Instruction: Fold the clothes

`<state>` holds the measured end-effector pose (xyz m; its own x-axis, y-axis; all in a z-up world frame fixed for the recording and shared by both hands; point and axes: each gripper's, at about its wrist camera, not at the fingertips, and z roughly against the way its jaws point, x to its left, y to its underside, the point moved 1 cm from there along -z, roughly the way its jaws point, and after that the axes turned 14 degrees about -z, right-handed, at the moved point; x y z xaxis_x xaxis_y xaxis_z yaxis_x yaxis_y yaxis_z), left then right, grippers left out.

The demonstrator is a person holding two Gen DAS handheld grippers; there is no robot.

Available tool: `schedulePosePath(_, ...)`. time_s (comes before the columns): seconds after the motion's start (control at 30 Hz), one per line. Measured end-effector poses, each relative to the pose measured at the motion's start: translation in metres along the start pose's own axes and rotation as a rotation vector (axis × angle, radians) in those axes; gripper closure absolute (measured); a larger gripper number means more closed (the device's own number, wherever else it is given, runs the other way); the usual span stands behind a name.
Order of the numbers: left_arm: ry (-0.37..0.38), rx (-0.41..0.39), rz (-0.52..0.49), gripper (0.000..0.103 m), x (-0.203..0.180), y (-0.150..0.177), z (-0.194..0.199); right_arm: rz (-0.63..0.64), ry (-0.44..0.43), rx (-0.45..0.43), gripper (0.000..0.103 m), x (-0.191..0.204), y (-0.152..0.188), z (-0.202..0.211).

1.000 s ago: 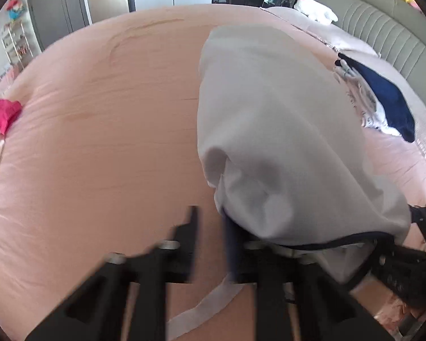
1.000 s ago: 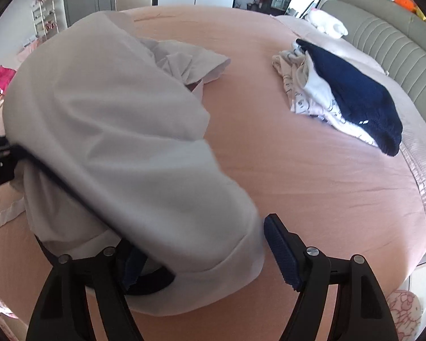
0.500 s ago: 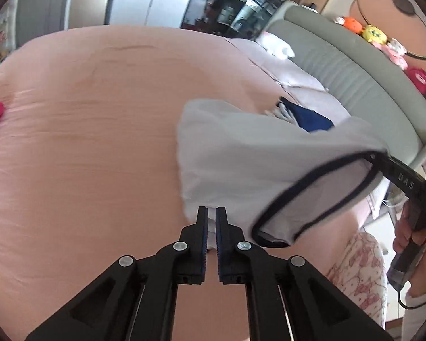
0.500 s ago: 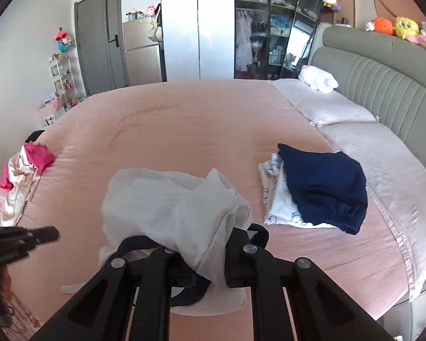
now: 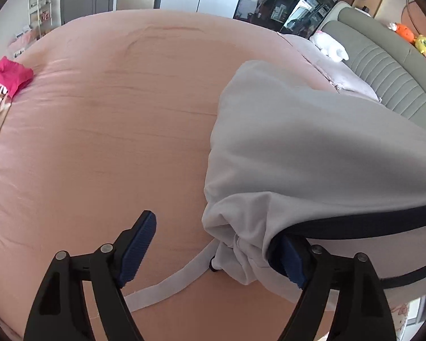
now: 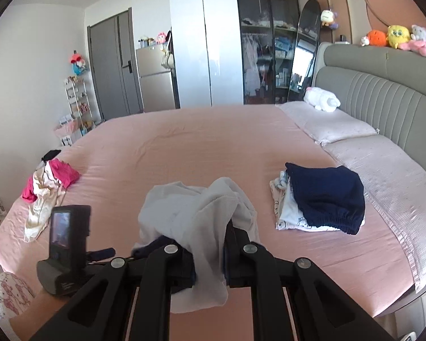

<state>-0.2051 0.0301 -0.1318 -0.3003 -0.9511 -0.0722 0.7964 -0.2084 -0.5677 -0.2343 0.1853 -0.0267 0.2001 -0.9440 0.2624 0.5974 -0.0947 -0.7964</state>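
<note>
Right gripper (image 6: 210, 258) pinched the unfolded white garment (image 6: 196, 216); left gripper (image 5: 213, 255) was opening wide, cloth against one pad. Folded stack (image 6: 321, 201) lay beyond-right; a pile (image 6: 51, 182) beyond-left remained.

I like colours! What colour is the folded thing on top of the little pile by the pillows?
Dark navy blue folded garment, clearest in the right wrist view.

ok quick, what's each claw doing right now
Left claw: opening, pads off the white garment, which hangs between them.
Right claw: shut on the white garment, lifted above the bed.
</note>
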Motion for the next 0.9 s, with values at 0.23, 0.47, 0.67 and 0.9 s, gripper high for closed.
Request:
schedulePosePath(0.23, -0.038, -0.253, -0.022, 0.081, -0.012, -0.026, 0.066, 0.109, -0.028, -0.076, 0.093, 0.032, 0.01, 0.032)
schedulePosePath(0.47, 0.034, -0.098, -0.089, 0.072, -0.022, 0.0, 0.029, 0.064, -0.032, -0.051, 0.093, 0.024, -0.001, 0.015)
schedulePosePath(0.67, -0.137, 0.014, -0.082, 0.068, -0.021, 0.014, -0.005, 0.037, -0.039, 0.001, 0.093, 0.014, 0.008, 0.012)
schedulePosePath(0.9, -0.284, -0.185, 0.062, 0.08, 0.037, -0.008, 0.064, 0.034, 0.034, 0.098, 0.093, -0.002, 0.038, -0.018)
